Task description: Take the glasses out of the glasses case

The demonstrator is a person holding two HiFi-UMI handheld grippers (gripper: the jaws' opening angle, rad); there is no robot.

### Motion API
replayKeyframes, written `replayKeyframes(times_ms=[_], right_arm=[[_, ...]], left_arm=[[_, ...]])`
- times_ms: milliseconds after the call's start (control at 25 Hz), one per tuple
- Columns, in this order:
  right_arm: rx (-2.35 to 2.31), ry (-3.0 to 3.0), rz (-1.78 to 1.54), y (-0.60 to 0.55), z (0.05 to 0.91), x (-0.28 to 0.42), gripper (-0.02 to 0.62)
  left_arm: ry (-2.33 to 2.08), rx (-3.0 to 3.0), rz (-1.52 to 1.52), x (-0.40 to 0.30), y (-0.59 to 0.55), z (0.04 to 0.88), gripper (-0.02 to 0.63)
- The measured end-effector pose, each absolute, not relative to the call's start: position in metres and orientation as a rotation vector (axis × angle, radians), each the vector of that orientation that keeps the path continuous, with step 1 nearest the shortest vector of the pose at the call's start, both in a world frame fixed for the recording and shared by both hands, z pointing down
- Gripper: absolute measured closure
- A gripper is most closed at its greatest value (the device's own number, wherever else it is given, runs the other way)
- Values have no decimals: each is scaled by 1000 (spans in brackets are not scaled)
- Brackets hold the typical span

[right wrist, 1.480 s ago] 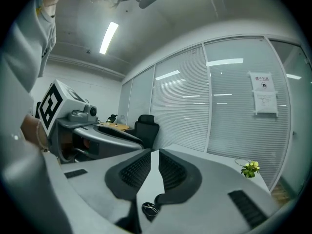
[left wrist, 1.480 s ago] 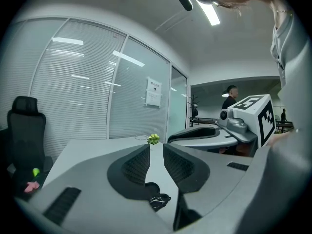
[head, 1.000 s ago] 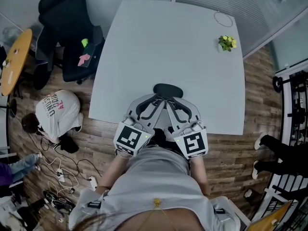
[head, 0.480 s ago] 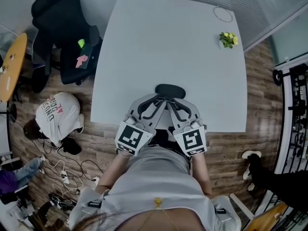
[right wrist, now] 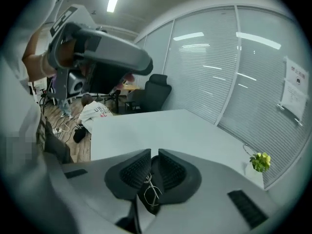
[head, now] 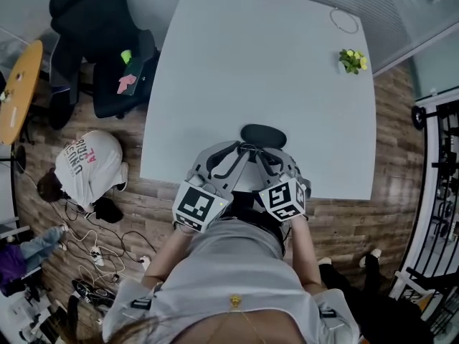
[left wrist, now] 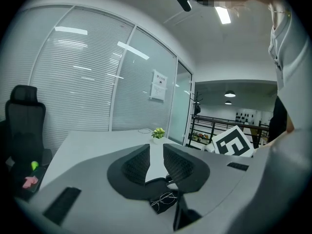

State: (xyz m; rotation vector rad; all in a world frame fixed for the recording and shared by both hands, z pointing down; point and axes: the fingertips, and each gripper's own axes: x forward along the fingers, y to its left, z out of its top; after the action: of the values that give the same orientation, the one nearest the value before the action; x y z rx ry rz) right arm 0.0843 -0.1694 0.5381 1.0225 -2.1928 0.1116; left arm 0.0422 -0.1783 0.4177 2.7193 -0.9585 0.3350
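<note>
The black oval glasses case [head: 263, 135] lies near the front edge of the white table [head: 272, 63]. Both grippers meet at its near side. My left gripper [head: 240, 151] has its jaws drawn in on a black edge of the case [left wrist: 157, 181]. My right gripper [head: 259, 154] is shut on the thin wire glasses [right wrist: 151, 191]; one temple runs up between its jaws and the lenses hang below them. The glasses [left wrist: 163, 200] also show under the left jaws, against black. In the head view the glasses are hidden by the grippers.
A small potted plant [head: 353, 60] and a thin cable ring [head: 344, 20] sit at the table's far right corner. A black office chair [head: 93, 41] stands left of the table. A person [head: 90, 167] crouches on the wood floor among cables.
The right gripper has rolled, so its marker cube now sits tilted. The left gripper has hardly moved. Someone at the lower right has walked on.
</note>
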Motion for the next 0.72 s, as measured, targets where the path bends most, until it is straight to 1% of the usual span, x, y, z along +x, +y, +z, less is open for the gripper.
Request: replayKeyframes(times_ms=[120,360,440,720], right_arm=[[939,-2152,116,-170,564,83,543],[780,-2061,120,-169,615,83,518],[733,-2041,128,-169,628,82,500],[575,-1973,158,-171,672,84,487]], left_arm=[[-966,2710,349,36,-179,422,520],[-992,2676,365,24,-176,429,520],[-1006,2664,371,19,-176,431,520],[-1064,2616,400,-1,-176,439,520]])
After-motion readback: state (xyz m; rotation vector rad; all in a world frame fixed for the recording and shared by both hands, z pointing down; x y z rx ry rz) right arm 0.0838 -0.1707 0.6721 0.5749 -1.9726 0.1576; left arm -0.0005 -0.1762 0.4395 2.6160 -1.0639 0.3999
